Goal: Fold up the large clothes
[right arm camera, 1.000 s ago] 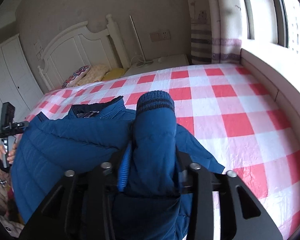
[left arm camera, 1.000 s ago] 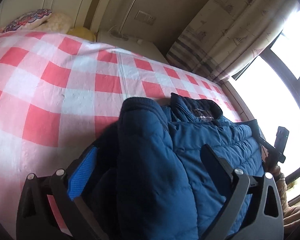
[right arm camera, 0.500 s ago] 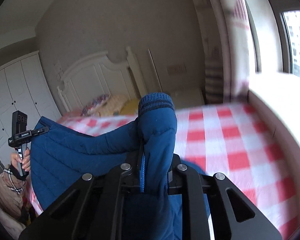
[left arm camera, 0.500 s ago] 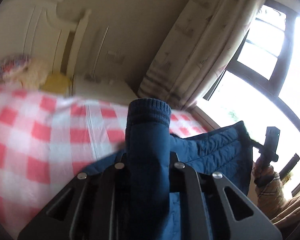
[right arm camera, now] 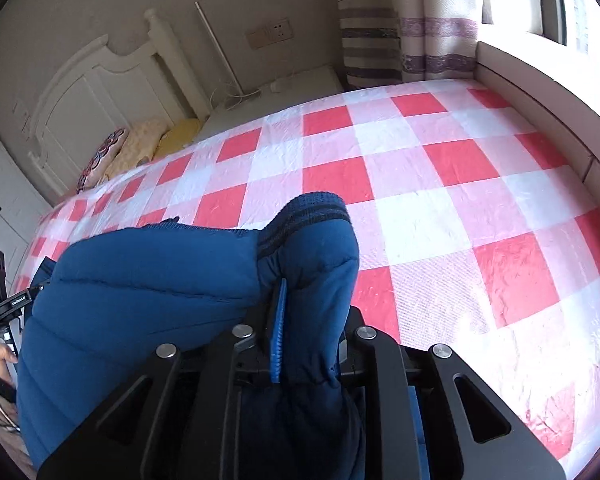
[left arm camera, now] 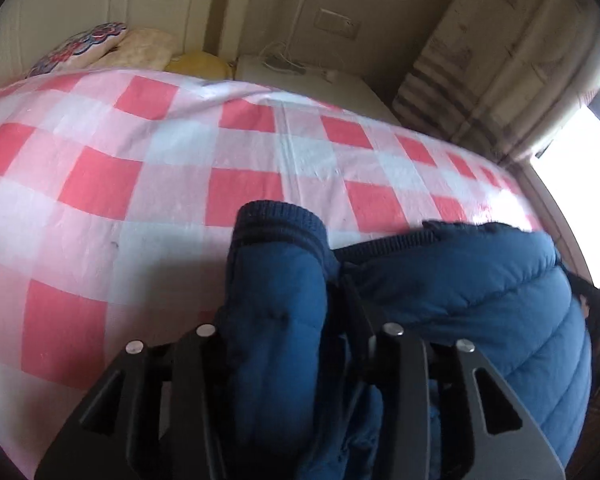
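Note:
A blue puffer jacket (left arm camera: 480, 300) lies on the red-and-white checked bed (left arm camera: 140, 184). In the left wrist view one sleeve stands up between the jaws of my left gripper (left arm camera: 280, 304), its ribbed cuff (left arm camera: 280, 228) on top. These jaws are opening, and the puffy sleeve still fills the gap. In the right wrist view my right gripper (right arm camera: 300, 320) is shut on the other sleeve, cuff (right arm camera: 312, 212) upward, beside the jacket body (right arm camera: 140, 288). One blue pad (right arm camera: 278, 332) shows against the fabric.
Pillows (left arm camera: 92, 44) and a white headboard (right arm camera: 100, 100) are at the far end of the bed (right arm camera: 460, 200). A nightstand (left arm camera: 308, 80) with cables, a curtain (left arm camera: 480, 60) and a window ledge (right arm camera: 540, 92) border the far and right sides.
My left gripper went from wide open around the sleeve to gripping it. Both grippers lifted their sleeves, then came back down toward the bed. The left jaws now stand wider than half a second ago.

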